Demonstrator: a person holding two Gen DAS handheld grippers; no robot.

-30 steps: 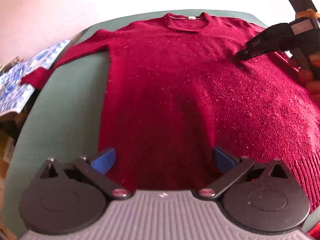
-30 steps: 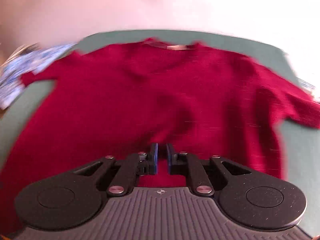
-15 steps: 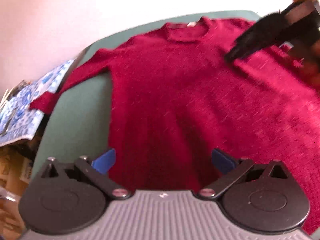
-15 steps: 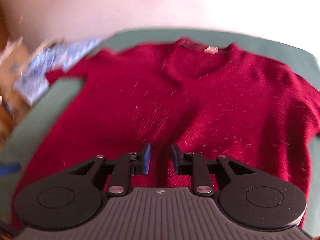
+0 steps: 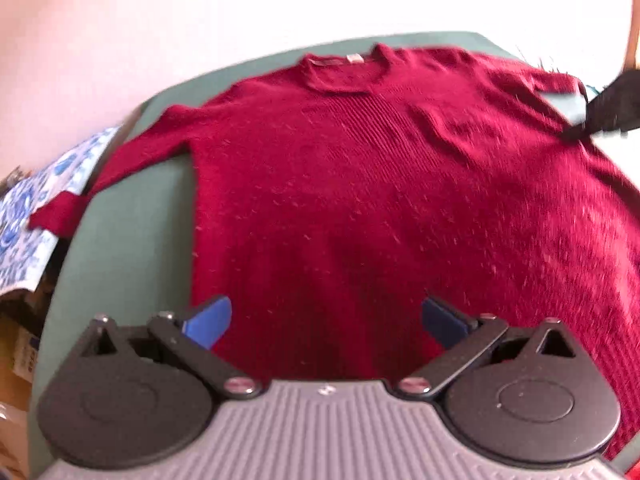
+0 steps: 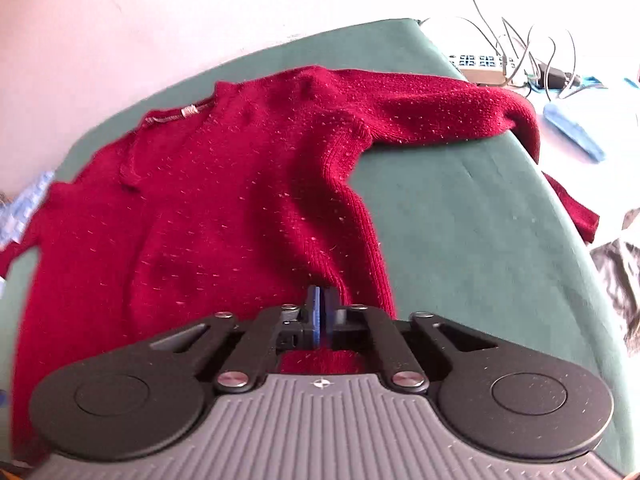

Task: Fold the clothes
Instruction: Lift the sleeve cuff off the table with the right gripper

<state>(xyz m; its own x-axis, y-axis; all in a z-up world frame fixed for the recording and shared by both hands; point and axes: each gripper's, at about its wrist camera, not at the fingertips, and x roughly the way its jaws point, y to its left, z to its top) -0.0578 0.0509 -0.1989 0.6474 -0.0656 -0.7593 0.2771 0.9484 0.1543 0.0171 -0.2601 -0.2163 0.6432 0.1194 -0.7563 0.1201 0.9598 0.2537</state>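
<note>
A red knit sweater (image 5: 380, 200) lies front up on the green table (image 5: 132, 240), collar at the far side. My left gripper (image 5: 326, 320) hangs open over its near hem, blue pads wide apart and nothing between them. The left sleeve (image 5: 132, 160) runs out to the table's left edge. My right gripper (image 6: 323, 292) is at the sweater's (image 6: 200, 220) right side seam below the armpit. Its jaws are closing and stand almost together on a raised ridge of knit. It shows blurred in the left wrist view as the right gripper (image 5: 600, 116). The right sleeve (image 6: 440, 108) droops over the table edge.
A blue-and-white patterned cloth (image 5: 24, 208) lies off the table's left edge, with cardboard boxes (image 5: 20, 340) below. To the right are a power strip with cables (image 6: 480, 66), a blue object (image 6: 576, 132) and grey patterned fabric (image 6: 616, 272). Bare green table (image 6: 460, 220) lies right of the sweater.
My right gripper has swept from the sweater's chest to its right side seam, rolling as it went; its jaws parted slightly, then came together. The left gripper has barely moved.
</note>
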